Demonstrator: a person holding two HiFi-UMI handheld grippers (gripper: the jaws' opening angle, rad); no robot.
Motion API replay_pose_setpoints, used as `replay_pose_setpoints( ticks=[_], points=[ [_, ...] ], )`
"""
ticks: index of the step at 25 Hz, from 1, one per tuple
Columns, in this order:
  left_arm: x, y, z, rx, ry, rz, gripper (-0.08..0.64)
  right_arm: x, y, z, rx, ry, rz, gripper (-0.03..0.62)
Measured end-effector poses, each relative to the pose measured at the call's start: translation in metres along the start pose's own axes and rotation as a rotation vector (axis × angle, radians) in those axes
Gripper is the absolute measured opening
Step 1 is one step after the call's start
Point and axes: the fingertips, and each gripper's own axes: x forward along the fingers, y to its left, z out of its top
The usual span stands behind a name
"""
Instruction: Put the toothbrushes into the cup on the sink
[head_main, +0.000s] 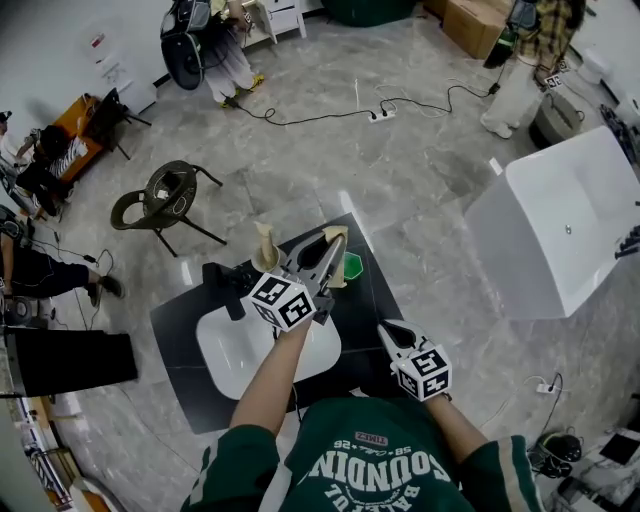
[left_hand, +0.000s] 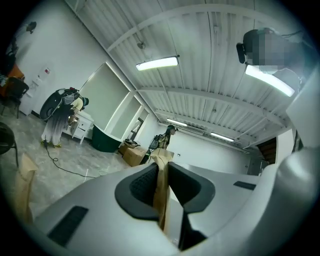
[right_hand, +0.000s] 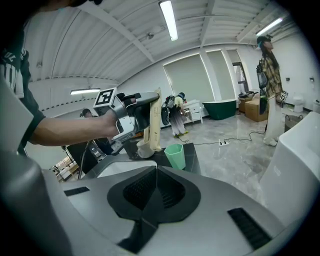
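Toothbrush (left_hand: 161, 195), tan, is being gripped by the left gripper (head_main: 322, 258): the jaws are being pressed closed on its shaft, one pad on each side. It is being held in the air over the far edge of the sink (head_main: 225, 365).

The long axis is being held near upright, crossing the level jaws, with one end above them and one below.

In the head view the tan cup (head_main: 265, 260) is sitting just left of the gripper tips. A second tan stick (head_main: 263, 234), likely another toothbrush, is standing in it. The green cup (head_main: 352, 266) is sitting just right of the tips.

In the right gripper view the brush's lower end is being shown over or just beside the tan cup's mouth. Whether it is inside the rim cannot be told.

Judgement: the tan cup is being targeted, so a short shift left and a straight drop are being called for, axis upright.

The right gripper (head_main: 390, 333) is being held near, well apart from both cups, jaws shut together on nothing. The left hand is being judged the nearer one.
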Motion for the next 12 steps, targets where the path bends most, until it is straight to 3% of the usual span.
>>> replay_pose_setpoints(
  ticks=[12],
  points=[
    [0.041, 0.014, -0.005, 0.02, -0.053, 0.039, 0.071, -0.022, -0.041, -0.001, 0.013, 0.006, -0.038, 0.041]
  ],
)
